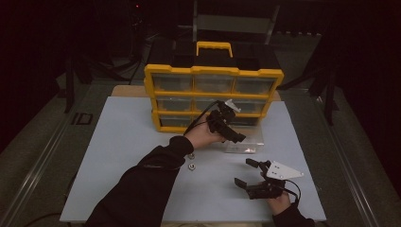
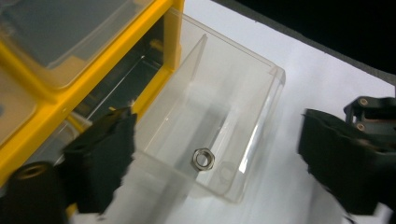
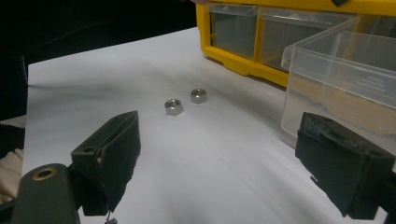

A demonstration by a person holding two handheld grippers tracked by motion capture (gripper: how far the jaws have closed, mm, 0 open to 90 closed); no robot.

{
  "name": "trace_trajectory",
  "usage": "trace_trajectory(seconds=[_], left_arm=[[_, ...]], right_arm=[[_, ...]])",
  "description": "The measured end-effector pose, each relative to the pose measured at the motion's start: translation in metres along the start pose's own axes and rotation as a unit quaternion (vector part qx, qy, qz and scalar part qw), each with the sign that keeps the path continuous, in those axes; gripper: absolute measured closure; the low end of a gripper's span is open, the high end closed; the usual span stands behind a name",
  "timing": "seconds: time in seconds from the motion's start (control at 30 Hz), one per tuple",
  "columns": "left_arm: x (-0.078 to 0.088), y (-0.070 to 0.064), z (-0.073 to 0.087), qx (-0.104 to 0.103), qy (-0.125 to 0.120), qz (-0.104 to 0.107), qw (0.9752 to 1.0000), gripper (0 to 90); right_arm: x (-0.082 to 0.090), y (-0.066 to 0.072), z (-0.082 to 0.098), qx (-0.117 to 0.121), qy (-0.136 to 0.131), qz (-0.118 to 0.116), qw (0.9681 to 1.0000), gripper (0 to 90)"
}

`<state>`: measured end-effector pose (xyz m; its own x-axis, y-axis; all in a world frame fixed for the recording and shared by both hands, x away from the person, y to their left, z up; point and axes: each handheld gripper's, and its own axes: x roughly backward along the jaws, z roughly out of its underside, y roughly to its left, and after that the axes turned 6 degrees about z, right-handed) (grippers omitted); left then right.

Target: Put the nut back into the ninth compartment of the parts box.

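Inside clear drawer (image 2: pixel 233 100): one nut (image 2: pixel 203 158) | left gripper (image 2: pixel 219 154) jaws apart, empty | right gripper (image 3: pixel 217 158) jaws apart, empty

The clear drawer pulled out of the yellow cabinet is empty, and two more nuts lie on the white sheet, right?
Not quite. The clear drawer pulled out of the yellow cabinet is not empty: one nut lies on its floor, as the left gripper view shows. The two nuts on the white sheet are there, as you say.

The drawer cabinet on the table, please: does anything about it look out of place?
One clear drawer is pulled out of the yellow cabinet with a single nut inside, while two more nuts lie loose on the white mat.
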<state>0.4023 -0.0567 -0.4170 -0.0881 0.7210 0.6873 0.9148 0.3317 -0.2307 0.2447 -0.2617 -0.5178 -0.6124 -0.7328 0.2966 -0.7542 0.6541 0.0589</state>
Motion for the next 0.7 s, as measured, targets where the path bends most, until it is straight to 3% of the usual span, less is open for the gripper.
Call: trace_trajectory(seconds=[0.13, 0.27, 0.53, 0.7], left_arm=[[0.009, -0.001, 0.007, -0.003, -0.005, -0.006, 1.0, 5.3], [0.019, 0.0, 0.013, -0.009, -0.016, 0.017, 0.9997, 5.3], [0.043, 0.002, 0.026, -0.023, -0.031, 0.028, 0.9989, 5.3], [0.057, 0.009, 0.035, -0.014, -0.041, 0.027, 0.9987, 5.2]], right_arm=[[0.0, 0.0, 0.0, 0.001, 0.0, 0.001, 1.0, 14.2], [0.0, 0.001, 0.0, 0.002, 0.002, 0.0, 1.0, 14.1], [0.0, 0.001, 0.0, 0.002, 0.001, 0.001, 1.0, 14.1], [-0.001, 0.001, 0.0, 0.002, 0.002, 0.0, 1.0, 14.1]])
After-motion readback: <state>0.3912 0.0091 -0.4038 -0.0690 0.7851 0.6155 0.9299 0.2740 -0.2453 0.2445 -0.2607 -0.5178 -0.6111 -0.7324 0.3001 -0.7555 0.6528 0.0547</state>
